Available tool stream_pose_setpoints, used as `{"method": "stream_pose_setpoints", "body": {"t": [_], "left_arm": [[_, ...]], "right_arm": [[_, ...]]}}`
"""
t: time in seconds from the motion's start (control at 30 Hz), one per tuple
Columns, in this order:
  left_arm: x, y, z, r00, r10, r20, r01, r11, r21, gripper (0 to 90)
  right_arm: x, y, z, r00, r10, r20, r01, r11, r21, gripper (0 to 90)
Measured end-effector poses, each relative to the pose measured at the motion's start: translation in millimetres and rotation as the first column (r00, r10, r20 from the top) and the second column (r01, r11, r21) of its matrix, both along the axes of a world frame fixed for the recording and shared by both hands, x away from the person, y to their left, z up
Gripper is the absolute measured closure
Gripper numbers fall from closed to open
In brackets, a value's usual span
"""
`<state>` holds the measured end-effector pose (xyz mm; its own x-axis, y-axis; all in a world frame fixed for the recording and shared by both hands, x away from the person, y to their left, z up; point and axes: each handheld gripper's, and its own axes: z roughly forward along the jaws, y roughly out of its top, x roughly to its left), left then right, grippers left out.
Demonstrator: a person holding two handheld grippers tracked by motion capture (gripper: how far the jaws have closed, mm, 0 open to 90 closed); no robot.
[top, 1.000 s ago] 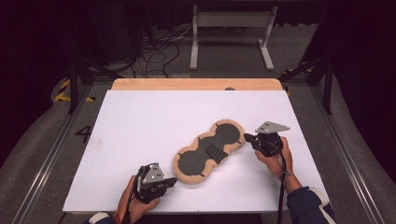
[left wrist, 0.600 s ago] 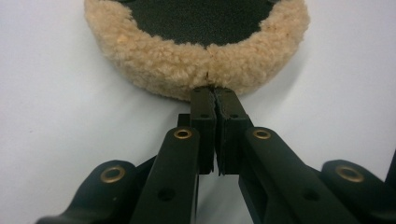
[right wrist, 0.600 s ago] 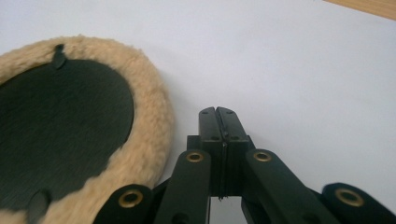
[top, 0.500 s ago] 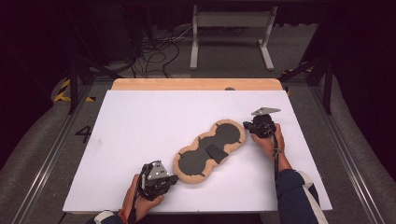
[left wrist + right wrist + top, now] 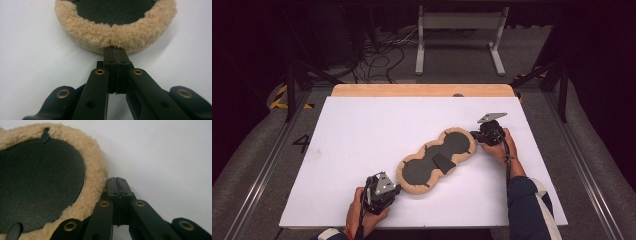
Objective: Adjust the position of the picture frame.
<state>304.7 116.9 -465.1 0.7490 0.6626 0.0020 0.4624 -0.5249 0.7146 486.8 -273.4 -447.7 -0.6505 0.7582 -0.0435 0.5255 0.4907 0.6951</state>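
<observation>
At left front of white table point(image 5: 362, 130): left gripper point(image 5: 393, 190), jaws pressed together with nothing between, tips touching fleece rim at near end of pad; seen close in left gripper view point(image 5: 114, 51), tips against the tan pile. Centre: one fleece-edged pad point(image 5: 437, 161), flat, lying diagonally, three joined dark lobes, one small dark flap point(image 5: 443, 162) on the middle lobe. At right: right gripper point(image 5: 473, 135), jaws likewise closed and empty, tips just beside far lobe's rim point(image 5: 96, 170); touching or not, cannot tell. Nothing between either gripper and pad. Behind table: wooden strip point(image 5: 422, 90), cables point(image 5: 377, 52), white stand point(image 5: 459, 30). Count: two grippers, one pad.
</observation>
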Motion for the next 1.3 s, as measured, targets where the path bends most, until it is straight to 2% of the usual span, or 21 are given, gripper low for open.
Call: {"method": "stream_pose_setpoints", "body": {"t": [0.23,0.3,0.37,0.43,0.5,0.6,0.7,0.83,0.87,0.93,1.0,1.1,1.23,1.3], "left_arm": [[14.8,6.2,1.5,0.9998,0.020,0.003,-0.021,0.9996,0.019,89.8],[19.3,6.8,1.1,0.9992,0.017,0.036,-0.019,0.9988,0.045,89.8],[23.1,8.6,1.0,0.9990,0.008,0.044,-0.010,0.9985,0.053,89.7],[32.3,11.1,2.2,0.9998,-0.001,0.021,0.000,0.9989,0.047,89.8],[35.8,11.9,2.7,0.9997,-0.007,0.025,0.005,0.9984,0.056,89.8],[47.1,12.8,2.6,0.9996,0.012,0.027,-0.013,0.9982,0.059,89.8],[55.5,14.5,2.8,0.9996,0.020,0.020,-0.020,0.9985,0.050,89.8],[62.5,12.6,3.4,0.9989,0.030,0.036,-0.033,0.9966,0.076,89.8],[66.7,12.8,3.4,0.9984,0.045,0.035,-0.047,0.9962,0.073,89.8],[72.0,15.0,3.8,0.9989,0.038,0.027,-0.039,0.9969,0.068,89.8],[74.0,15.4,3.8,0.9988,0.048,0.014,-0.048,0.9971,0.058,89.8],[79.2,14.5,4.0,0.9973,0.066,0.033,-0.069,0.9947,0.076,89.8],[87.7,18.0,3.5,0.9966,0.079,0.023,-0.080,0.9952,0.057,89.8],[91.2,19.1,3.8,0.9962,0.084,0.027,-0.085,0.9944,0.063,89.8]], "right_arm": [[-13.6,-9.9,-0.7,0.9999,0.001,-0.012,-0.001,1.000,0.022,90.0],[-17.9,-12.7,-0.7,0.9999,0.007,-0.008,-0.007,1.000,0.020,90.0],[-22.1,-15.1,-0.3,0.9999,0.015,-0.004,-0.015,1.000,0.009,90.0],[-25.5,-14.6,-0.4,0.9999,0.007,0.013,-0.007,1.000,-0.007,90.0],[-26.7,-14.9,-0.2,0.9998,0.005,0.017,-0.005,1.000,-0.013,90.0],[-31.0,-19.0,-0.4,0.9999,0.000,0.014,0.000,1.000,-0.006,90.0],[-35.8,-20.9,-1.6,0.9996,-0.021,0.021,0.021,1.000,0.000,90.0],[-40.3,-22.3,-4.0,0.9985,-0.047,0.028,0.046,0.999,0.029,90.0],[-42.9,-22.5,-3.8,0.9982,-0.052,0.029,0.051,0.998,0.025,90.0],[-45.6,-20.7,-2.9,0.9975,-0.062,0.033,0.062,0.998,0.005,90.0],[-46.6,-20.2,-2.9,0.9970,-0.071,0.033,0.070,0.998,0.006,90.0],[-50.5,-20.3,-3.2,0.9965,-0.079,0.029,0.078,0.997,0.014,90.0],[-57.6,-20.2,-3.6,0.9966,-0.079,0.025,0.078,0.997,0.021,90.0],[-61.4,-18.7,-4.2,0.9950,-0.097,0.026,0.096,0.995,0.028,90.0]]}}
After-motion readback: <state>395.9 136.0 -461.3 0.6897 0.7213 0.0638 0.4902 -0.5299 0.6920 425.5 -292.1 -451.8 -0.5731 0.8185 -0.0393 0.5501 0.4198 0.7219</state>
